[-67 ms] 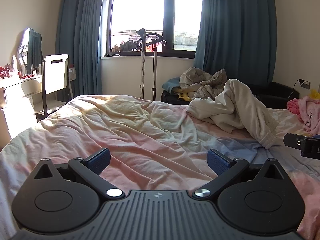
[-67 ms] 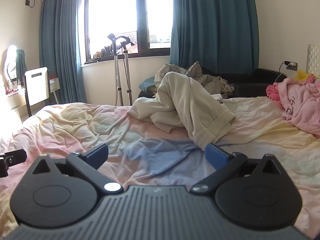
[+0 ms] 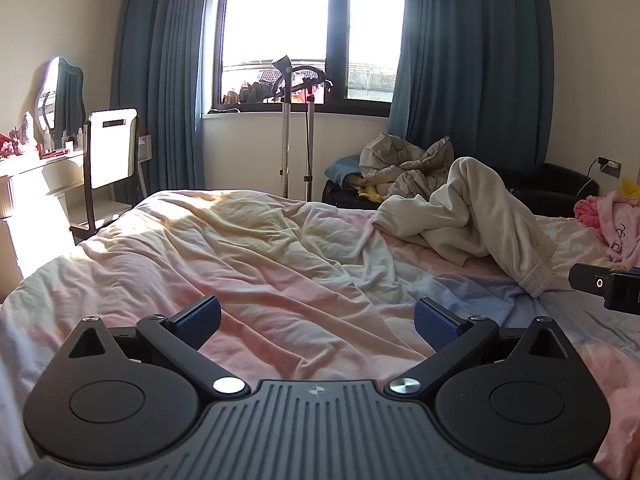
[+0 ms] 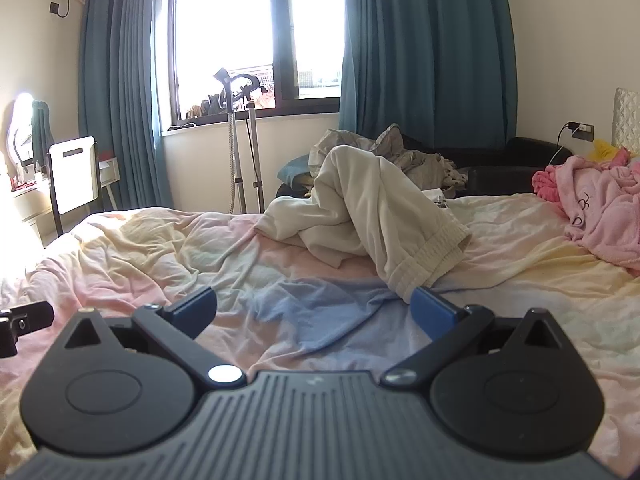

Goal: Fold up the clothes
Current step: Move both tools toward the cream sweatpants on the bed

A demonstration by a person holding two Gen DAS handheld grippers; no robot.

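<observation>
At the far left a dressing surface point(image 3: 28, 168) carries small bottles under a wavy mirror point(image 3: 60, 96), with a white-backed chair point(image 3: 112, 148) just beside it. Teal curtains point(image 3: 160, 80) frame the bright window point(image 3: 304, 32), and a garment steamer stand point(image 3: 296, 128) rises in front of the sill. The bed point(image 3: 240, 248), covered in a rumpled sheet of pale pink, yellow and blue, fills the middle of both views. The left gripper point(image 3: 316, 320) hangs low over the pink part of the sheet, its jaws spread wide with nothing between the blue pads point(image 3: 198, 316). Further right lies the cream garment point(image 3: 480, 216), heaped on the bed with one ribbed cuff hanging toward the blue patch of sheet. In the right wrist view the right gripper point(image 4: 314, 308) is low over that blue patch, jaws likewise wide apart and holding nothing, the cuff of the cream garment point(image 4: 384, 208) just past its right pad. Behind it a grey bundle of bedding point(image 4: 416, 156) sits on a dark sofa point(image 4: 520, 164). At the far right a pink garment point(image 4: 600, 200) is piled on the bed, well apart from the cream one.
</observation>
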